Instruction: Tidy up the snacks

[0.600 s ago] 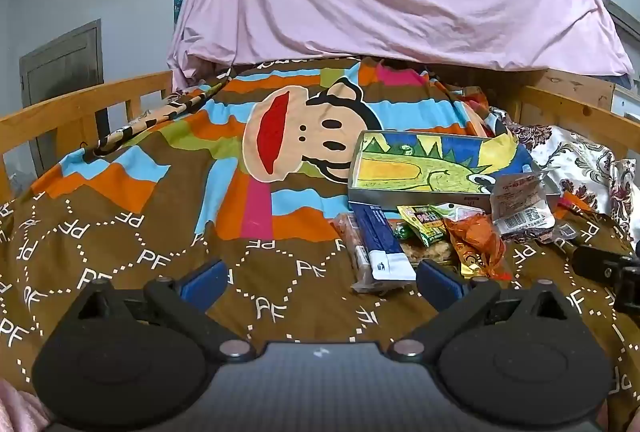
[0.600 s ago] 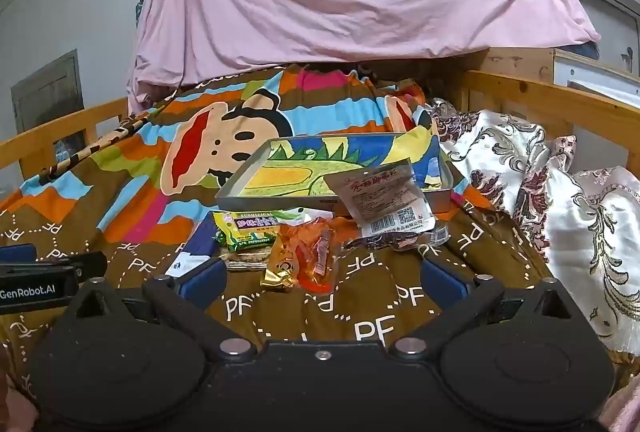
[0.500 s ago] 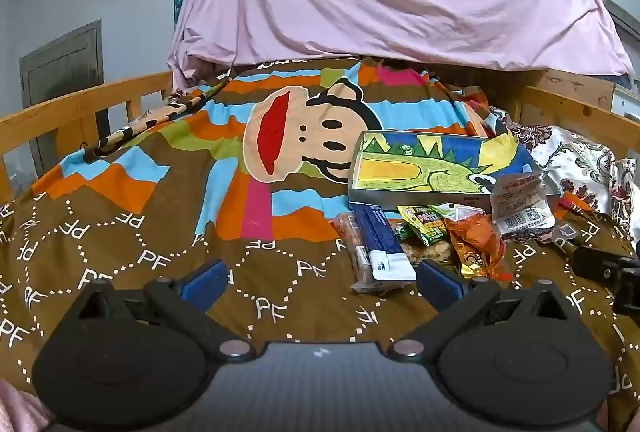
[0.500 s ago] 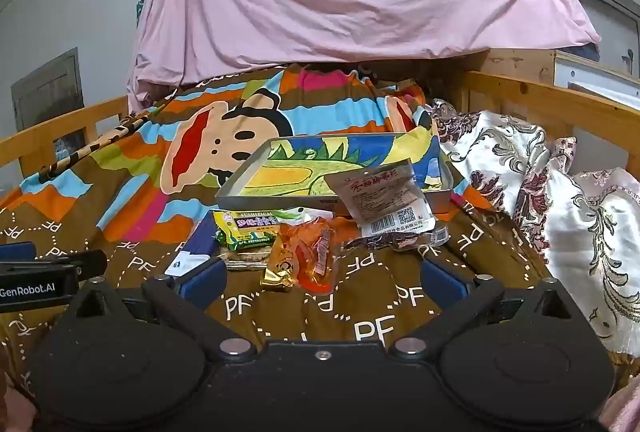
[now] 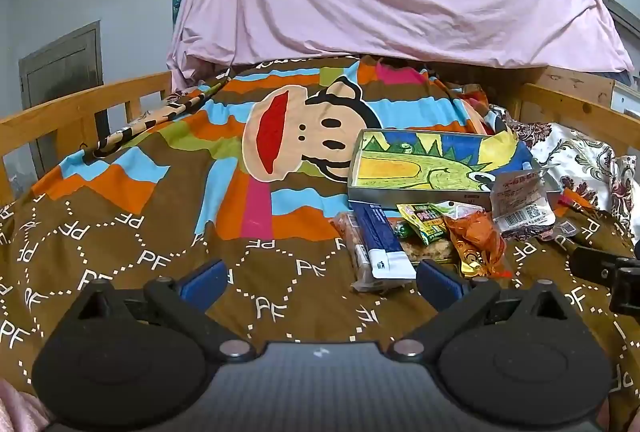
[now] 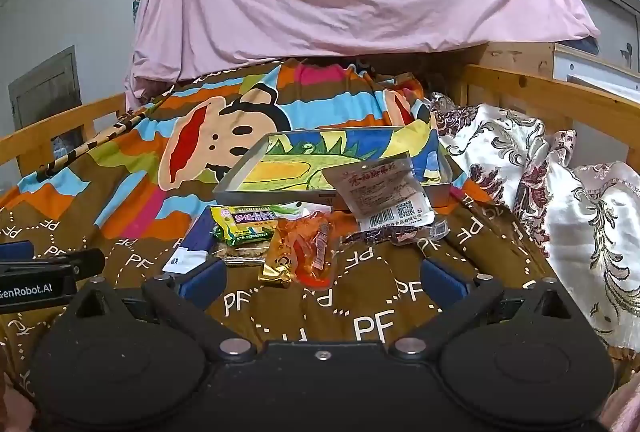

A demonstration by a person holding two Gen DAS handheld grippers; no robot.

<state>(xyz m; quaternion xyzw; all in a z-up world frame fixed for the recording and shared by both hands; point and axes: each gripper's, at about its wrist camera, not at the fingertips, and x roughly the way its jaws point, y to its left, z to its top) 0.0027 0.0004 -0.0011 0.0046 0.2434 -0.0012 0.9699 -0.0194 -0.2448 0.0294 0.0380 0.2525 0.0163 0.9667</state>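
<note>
The bed [image 5: 168,216], covered in a brown cartoon-monkey quilt, serves as the work surface, and everything for the task sits on it toward the right rail. The landmark is the shallow tray [image 6: 236,182] with a crayon-bright dinosaur picture lining its floor; it lies flat and holds nothing yet, so it is probably the place the snacks are meant to go.

All the snacks lie in a loose pile just in front of the tray's near wall, within easy reach of both tools. The white packet [image 6: 384,198] leans on that near wall at its right end, half propped up as if dropped there. Left of it and lower, the orange packet [image 6: 308,250] lies nearest the camera, the green packet [image 6: 248,224] rests just in front of the tray's wall, and the blue-and-white bar [image 5: 380,236] lies at the pile's left edge, over a clear-wrapped snack.

The left tool [image 5: 320,278] and the right tool [image 6: 322,278] both hover short of the pile, spread wide and gripping nothing, apparently poised for a first pick.
</note>
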